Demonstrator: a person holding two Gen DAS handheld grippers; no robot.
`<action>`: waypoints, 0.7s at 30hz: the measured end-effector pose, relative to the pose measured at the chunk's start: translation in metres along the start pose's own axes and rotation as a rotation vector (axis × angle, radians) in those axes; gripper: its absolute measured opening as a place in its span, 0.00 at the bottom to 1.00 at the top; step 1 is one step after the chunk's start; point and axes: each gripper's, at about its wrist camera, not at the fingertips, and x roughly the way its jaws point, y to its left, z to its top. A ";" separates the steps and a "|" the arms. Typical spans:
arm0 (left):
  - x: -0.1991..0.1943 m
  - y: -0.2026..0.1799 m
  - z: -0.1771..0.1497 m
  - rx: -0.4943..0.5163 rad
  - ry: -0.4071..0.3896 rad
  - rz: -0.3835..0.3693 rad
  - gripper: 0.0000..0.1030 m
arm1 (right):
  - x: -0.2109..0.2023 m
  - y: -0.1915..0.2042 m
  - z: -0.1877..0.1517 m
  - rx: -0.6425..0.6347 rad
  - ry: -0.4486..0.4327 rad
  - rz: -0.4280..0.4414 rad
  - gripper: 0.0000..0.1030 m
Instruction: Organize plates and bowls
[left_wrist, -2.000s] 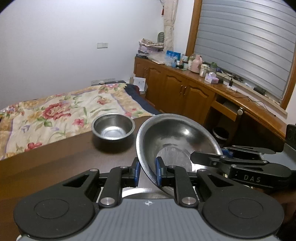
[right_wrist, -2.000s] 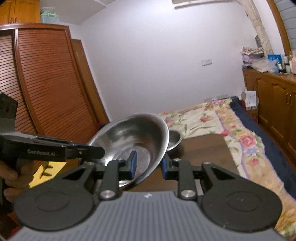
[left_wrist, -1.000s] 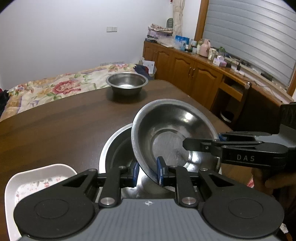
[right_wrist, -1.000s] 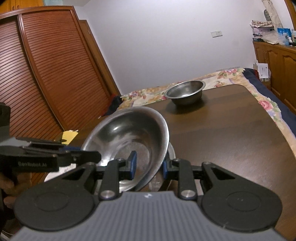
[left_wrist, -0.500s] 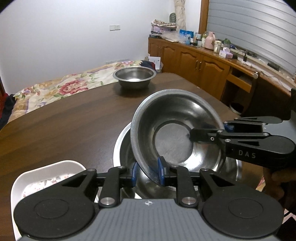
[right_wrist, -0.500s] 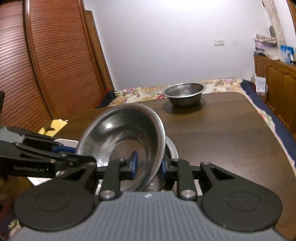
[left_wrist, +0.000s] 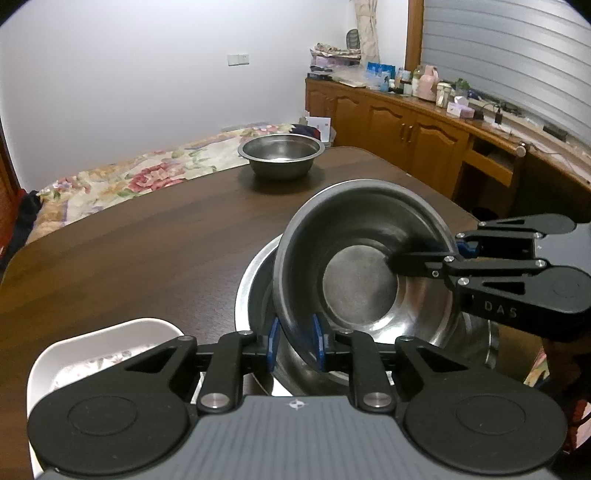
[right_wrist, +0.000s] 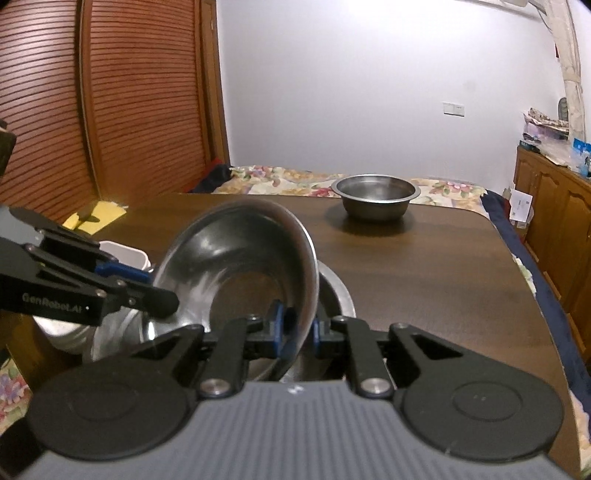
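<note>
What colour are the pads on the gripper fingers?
Blue; the left gripper pads show best in the left wrist view.

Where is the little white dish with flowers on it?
The white dish sits on the brown table at the lower left of the left wrist view, just left of the big steel bowl that lies under the tilted one.

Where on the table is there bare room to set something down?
Bare wood between the far bowl and the held bowl, and along the table's right side. Crowded near the grippers: big bowl, white dish.
</note>
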 end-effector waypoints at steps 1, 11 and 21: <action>0.000 0.000 0.000 -0.002 -0.003 -0.001 0.20 | 0.000 0.001 0.000 -0.011 0.003 -0.001 0.15; -0.011 0.004 0.003 -0.036 -0.043 0.000 0.20 | 0.007 0.006 0.008 -0.091 0.055 0.020 0.12; -0.013 0.006 0.008 -0.056 -0.078 0.006 0.20 | 0.012 0.009 0.010 -0.113 0.074 0.016 0.13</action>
